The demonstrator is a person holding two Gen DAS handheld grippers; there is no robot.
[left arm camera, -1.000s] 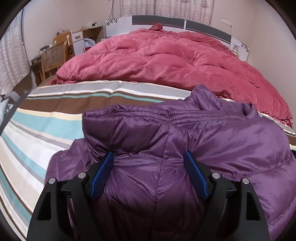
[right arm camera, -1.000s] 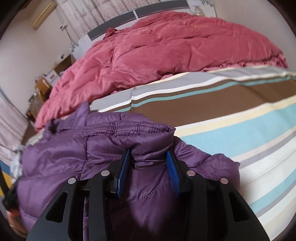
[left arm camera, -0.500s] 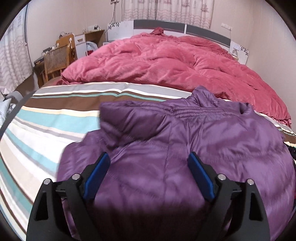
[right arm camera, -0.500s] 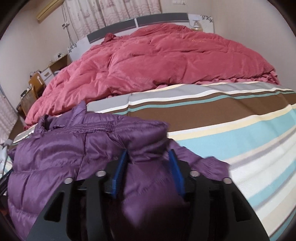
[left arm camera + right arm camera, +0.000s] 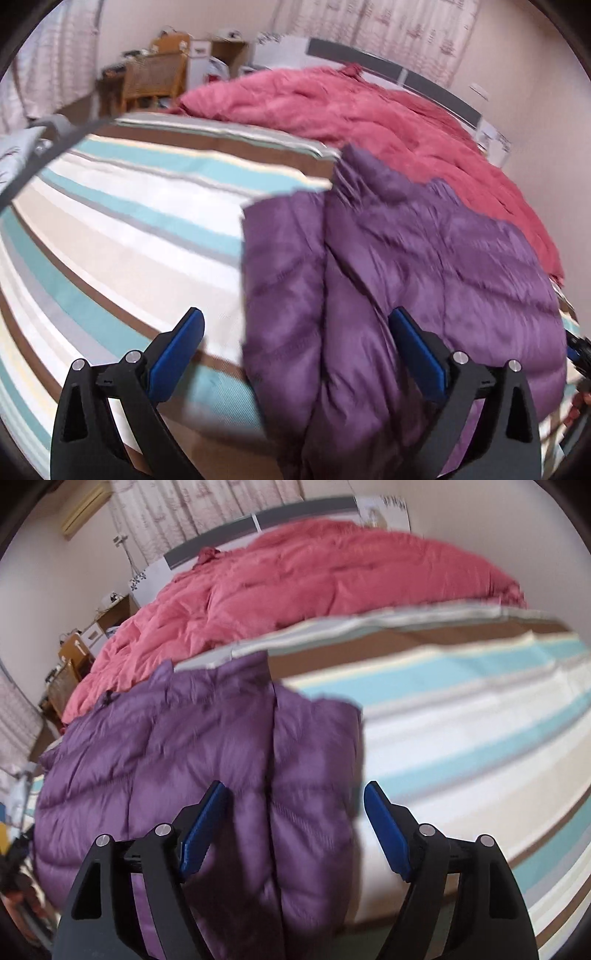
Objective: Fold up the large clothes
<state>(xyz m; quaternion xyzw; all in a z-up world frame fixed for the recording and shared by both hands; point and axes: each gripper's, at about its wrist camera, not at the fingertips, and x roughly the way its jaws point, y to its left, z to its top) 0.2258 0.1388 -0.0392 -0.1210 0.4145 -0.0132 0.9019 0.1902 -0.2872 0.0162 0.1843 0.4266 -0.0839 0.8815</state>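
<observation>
A purple puffer jacket (image 5: 424, 266) lies on the striped bedsheet (image 5: 129, 229), its left side folded inward as a long panel. It also shows in the right wrist view (image 5: 192, 746) with a folded strip along its right edge. My left gripper (image 5: 295, 332) is open and empty, hovering above the jacket's left folded edge. My right gripper (image 5: 297, 805) is open and empty, above the jacket's right folded edge. Both views are motion-blurred.
A rumpled pink-red duvet (image 5: 369, 118) covers the far half of the bed, just behind the jacket. A wooden chair and desk (image 5: 155, 77) stand at the far left by the wall. Striped sheet (image 5: 461, 731) extends right of the jacket.
Both grippers let go of the jacket and opened wide, then pulled back and up. The jacket's sides now lie folded flat on the bed.
</observation>
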